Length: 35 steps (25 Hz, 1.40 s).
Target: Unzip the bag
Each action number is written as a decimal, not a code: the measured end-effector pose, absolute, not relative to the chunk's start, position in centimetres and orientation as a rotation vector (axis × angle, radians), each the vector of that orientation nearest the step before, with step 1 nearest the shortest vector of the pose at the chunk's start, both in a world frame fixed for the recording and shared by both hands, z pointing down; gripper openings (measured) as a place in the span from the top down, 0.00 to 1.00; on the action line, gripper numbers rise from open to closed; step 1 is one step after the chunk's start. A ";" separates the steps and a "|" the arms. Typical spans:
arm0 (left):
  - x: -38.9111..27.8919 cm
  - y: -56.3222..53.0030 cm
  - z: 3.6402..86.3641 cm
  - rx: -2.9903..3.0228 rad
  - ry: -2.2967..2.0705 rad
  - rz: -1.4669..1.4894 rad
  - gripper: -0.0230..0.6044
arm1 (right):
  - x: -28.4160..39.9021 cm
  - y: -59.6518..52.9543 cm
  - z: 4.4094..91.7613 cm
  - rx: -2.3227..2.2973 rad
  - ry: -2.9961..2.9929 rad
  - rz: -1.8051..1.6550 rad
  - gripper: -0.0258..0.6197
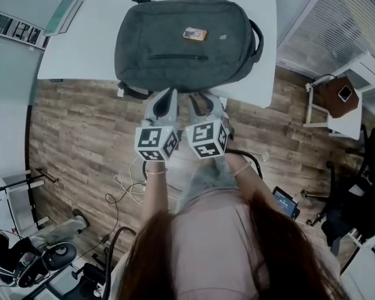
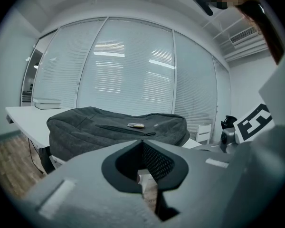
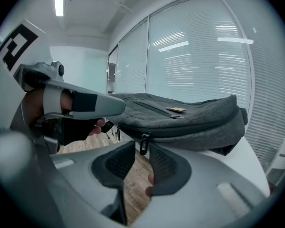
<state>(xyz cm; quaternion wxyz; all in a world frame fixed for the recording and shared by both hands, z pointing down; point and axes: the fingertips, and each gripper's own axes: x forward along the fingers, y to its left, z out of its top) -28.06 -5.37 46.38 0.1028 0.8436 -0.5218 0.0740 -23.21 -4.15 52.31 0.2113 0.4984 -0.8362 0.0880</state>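
A dark grey backpack (image 1: 181, 42) lies flat on the white table (image 1: 87, 49), with a small orange tag (image 1: 195, 34) on top and its front pocket zipper (image 1: 178, 57) closed. Both grippers hover at the bag's near edge. My left gripper (image 1: 167, 95) is shut with nothing in it, its pads meeting (image 2: 142, 144) below the backpack (image 2: 114, 127). My right gripper (image 1: 201, 100) stands open (image 3: 141, 152). The main zipper's pull (image 3: 144, 140) hangs from the backpack (image 3: 194, 120) right at the mouth of its jaws, and the pads are not pressing it.
The table's front edge runs just under the grippers, with wood floor (image 1: 81, 130) below. A green folder (image 1: 62, 14) lies at the table's far left. A white chair (image 1: 337, 102) stands to the right. Cables (image 1: 128, 189) lie on the floor.
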 end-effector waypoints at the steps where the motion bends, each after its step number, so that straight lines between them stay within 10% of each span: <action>1: -28.1 -5.5 46.6 2.487 -1.540 0.224 0.95 | -23.2 -4.3 52.4 1.396 -2.322 0.249 0.80; 20: -26.4 -5.7 48.9 2.586 -1.381 0.489 0.94 | -22.6 -4.2 52.1 1.408 -2.322 0.213 0.91; 35: -25.2 -4.7 50.1 2.808 -1.289 1.052 0.75 | -22.4 -3.4 51.7 1.397 -2.330 0.323 0.96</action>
